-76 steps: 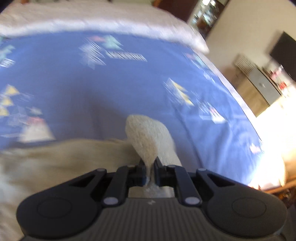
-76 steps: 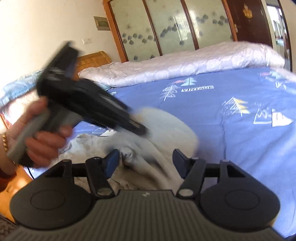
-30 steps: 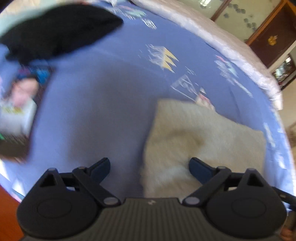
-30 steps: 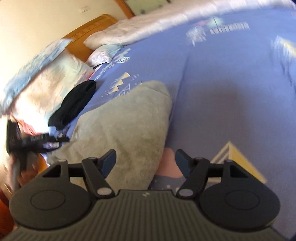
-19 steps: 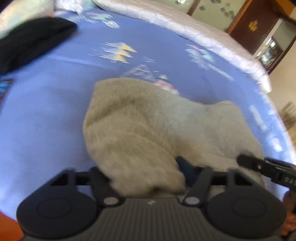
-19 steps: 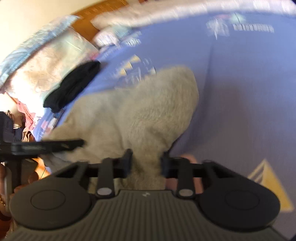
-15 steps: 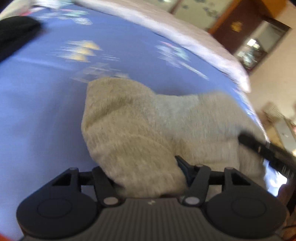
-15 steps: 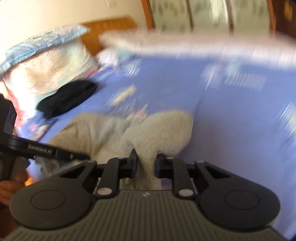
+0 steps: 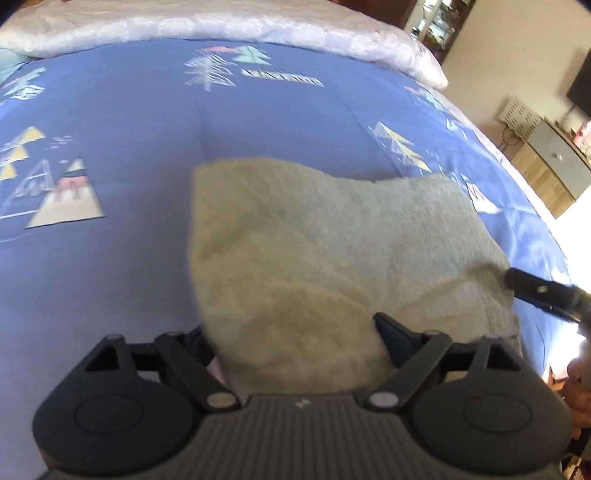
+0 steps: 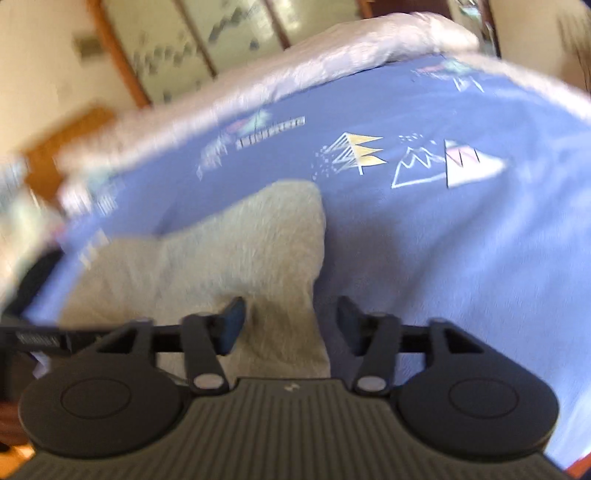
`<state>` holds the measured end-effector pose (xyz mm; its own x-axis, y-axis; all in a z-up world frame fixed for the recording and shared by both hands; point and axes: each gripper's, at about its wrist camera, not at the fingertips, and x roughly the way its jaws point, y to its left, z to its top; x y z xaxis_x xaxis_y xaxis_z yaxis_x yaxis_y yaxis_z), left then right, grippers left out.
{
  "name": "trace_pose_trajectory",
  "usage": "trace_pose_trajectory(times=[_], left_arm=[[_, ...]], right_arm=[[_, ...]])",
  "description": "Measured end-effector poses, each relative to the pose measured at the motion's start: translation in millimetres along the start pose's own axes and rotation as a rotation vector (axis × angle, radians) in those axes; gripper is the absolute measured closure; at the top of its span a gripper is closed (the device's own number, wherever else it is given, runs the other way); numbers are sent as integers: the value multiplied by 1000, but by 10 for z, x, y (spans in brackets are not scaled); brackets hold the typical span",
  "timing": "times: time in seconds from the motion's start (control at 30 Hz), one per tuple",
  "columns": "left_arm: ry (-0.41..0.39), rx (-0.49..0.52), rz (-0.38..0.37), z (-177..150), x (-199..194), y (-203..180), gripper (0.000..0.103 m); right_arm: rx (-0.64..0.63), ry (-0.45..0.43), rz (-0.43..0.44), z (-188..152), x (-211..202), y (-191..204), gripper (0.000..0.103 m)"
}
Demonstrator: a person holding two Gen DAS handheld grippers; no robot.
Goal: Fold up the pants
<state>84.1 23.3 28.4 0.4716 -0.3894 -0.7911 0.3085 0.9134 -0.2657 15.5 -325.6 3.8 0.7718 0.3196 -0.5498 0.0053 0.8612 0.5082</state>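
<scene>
My left tongs [image 9: 295, 332] are spread wide, and the fluffy cream pants [image 9: 332, 251] lie between the two fingers. The near end of the pants bunches up and hides part of my left finger. I cannot tell if the fingers touch the cloth.

The pants lie on the bed, on a blue bedsheet [image 9: 129, 129] with little tree and mountain pictures. They look folded over into a thick, soft pile. One corner points to the far left and one to the far right.

My right tongs [image 10: 288, 319] are also open, though not as wide. The near right edge of the pants [image 10: 240, 251] lies between these fingers, close to the left one. In the left view, the tip of my right tongs [image 9: 532, 290] pokes in from the right, just at the right edge of the pants.

A white quilt [image 9: 221, 22] lies along the far side of the bed. A wooden cabinet [image 9: 546, 177] stands far off to the right.
</scene>
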Motion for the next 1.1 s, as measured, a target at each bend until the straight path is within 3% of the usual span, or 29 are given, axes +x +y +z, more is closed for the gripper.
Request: trace_pose_trajectory(times=[0.1, 0.2, 0.33, 0.5, 0.63, 0.7, 0.9, 0.97, 1.03, 1.1], left_arm=[[-12, -34, 17, 37, -115, 161, 9], [6, -81, -17, 113, -130, 254, 9], [8, -59, 2, 154, -47, 129, 9], [27, -1, 34, 135, 159, -68, 5], [67, -77, 13, 107, 367, 28, 0], [57, -67, 22, 100, 370, 19, 0], [64, -52, 42, 87, 379, -5, 1], [59, -38, 58, 75, 365, -34, 6], [52, -26, 54, 81, 360, -94, 18], [57, -48, -4, 105, 306, -83, 50]], right_arm=[[95, -21, 73, 29, -5, -54, 33], [164, -42, 117, 25, 14, -108, 30], [218, -28, 142, -32, -25, -202, 29], [162, 1, 148, -81, 56, -99, 29], [108, 52, 132, -103, 259, 39, 25], [85, 90, 116, -150, 364, 90, 24], [-12, 79, 100, -242, 368, 254, 21], [-28, 99, 96, -238, 381, 296, 25], [-64, 120, 82, -226, 399, 354, 50], [-78, 128, 78, -210, 396, 428, 68]])
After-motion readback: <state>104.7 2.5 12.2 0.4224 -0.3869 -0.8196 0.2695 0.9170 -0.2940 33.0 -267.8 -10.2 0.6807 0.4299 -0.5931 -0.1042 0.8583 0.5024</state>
